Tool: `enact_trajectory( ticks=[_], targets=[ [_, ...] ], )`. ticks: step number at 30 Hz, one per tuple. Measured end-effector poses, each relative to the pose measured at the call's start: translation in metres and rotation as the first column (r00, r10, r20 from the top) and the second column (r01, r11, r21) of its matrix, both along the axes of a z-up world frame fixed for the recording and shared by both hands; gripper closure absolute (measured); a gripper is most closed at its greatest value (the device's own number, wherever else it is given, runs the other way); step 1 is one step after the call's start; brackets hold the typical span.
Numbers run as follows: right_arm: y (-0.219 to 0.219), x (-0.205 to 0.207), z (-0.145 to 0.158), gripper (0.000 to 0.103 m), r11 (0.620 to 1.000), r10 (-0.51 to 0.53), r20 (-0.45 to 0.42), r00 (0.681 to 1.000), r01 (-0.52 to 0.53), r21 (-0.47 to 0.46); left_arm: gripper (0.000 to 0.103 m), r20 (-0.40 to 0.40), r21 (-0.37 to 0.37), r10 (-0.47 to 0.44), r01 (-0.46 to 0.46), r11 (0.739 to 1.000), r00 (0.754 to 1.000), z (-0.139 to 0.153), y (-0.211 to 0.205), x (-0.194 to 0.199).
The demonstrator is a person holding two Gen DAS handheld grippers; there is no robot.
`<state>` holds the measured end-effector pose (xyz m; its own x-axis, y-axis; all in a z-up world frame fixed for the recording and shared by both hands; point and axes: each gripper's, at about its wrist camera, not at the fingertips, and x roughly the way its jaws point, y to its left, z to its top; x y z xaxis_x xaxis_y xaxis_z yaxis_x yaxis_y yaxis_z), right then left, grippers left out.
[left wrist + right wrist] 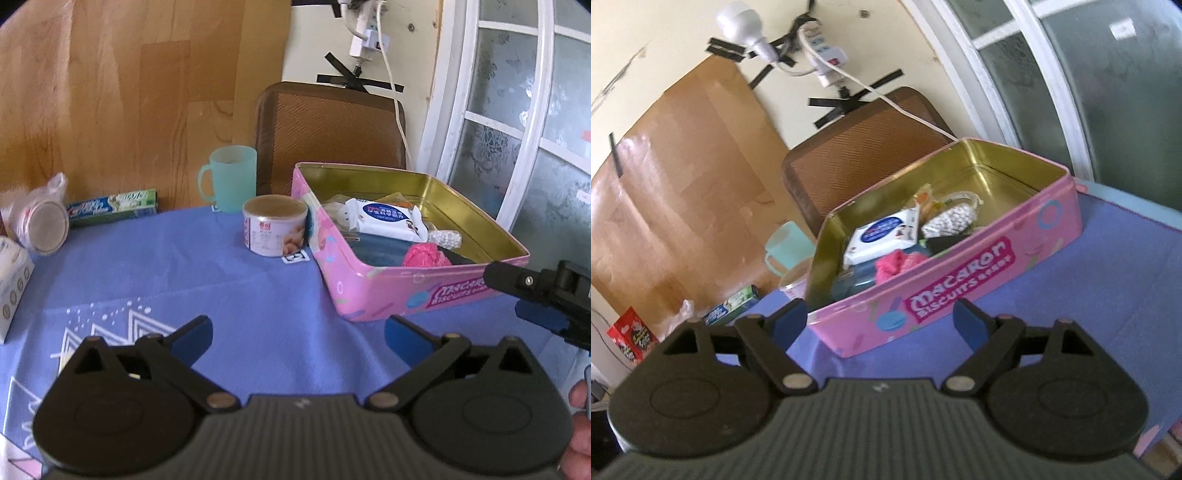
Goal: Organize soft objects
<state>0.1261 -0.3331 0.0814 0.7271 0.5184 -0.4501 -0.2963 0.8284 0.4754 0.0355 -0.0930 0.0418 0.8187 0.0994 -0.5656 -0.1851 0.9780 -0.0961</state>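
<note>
Before pink tin [388, 291]: bare blue cloth [258, 295], both hand-held grippers open.

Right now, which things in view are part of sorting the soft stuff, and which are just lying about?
Part of the job:
- pink biscuit tin, open
- wet wipes pack in it
- pink fluffy item in it
- white beaded pouch in it

Lying about:
- food can
- green cup
- toothpaste box
- tissue box
- bagged cup

Tin [388, 291] glossy metal, gold inside; tablecloth [258, 295] matt cloth; mug [232, 181] frosted plastic
</note>
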Motion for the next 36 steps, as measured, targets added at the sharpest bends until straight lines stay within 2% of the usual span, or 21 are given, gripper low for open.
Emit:
enact_trajectory(
  ticks=[7, 11, 19, 32, 36],
  targets=[
    [0.014, -0.02, 0.014, 0.015, 0.999, -0.003, 0.044, 0.999, 0.005, -0.032, 0.0, 0.024, -0.042, 0.003, -0.002, 0.999, 1.0, -0.001, 0.01, -0.02],
    [0.02, -0.024, 0.019, 0.015, 0.998, -0.007, 0.051, 0.999, 0.01, -0.061, 0.0, 0.066, -0.066, 0.0, 0.004, 0.998, 0.998, -0.002, 0.013, -0.029],
    [0.028, -0.035, 0.024, 0.015, 0.997, -0.021, 0.099, 0.995, 0.029, -0.071, 0.0, 0.085, 0.005, 0.009, -0.01, 1.0, 0.996, 0.004, 0.012, -0.037],
    [0.027, -0.036, 0.025, 0.015, 0.996, -0.048, 0.105, 0.993, 0.055, -0.066, 0.0, 0.163, -0.009, 0.068, -0.067, 0.998, 0.984, 0.011, 0.015, -0.048],
    [0.024, -0.035, 0.024, 0.015, 0.996, -0.06, 0.1, 0.993, 0.067, -0.061, 0.0, 0.159, 0.035, 0.068, -0.075, 0.997, 0.985, 0.012, 0.009, -0.046]
  ],
)
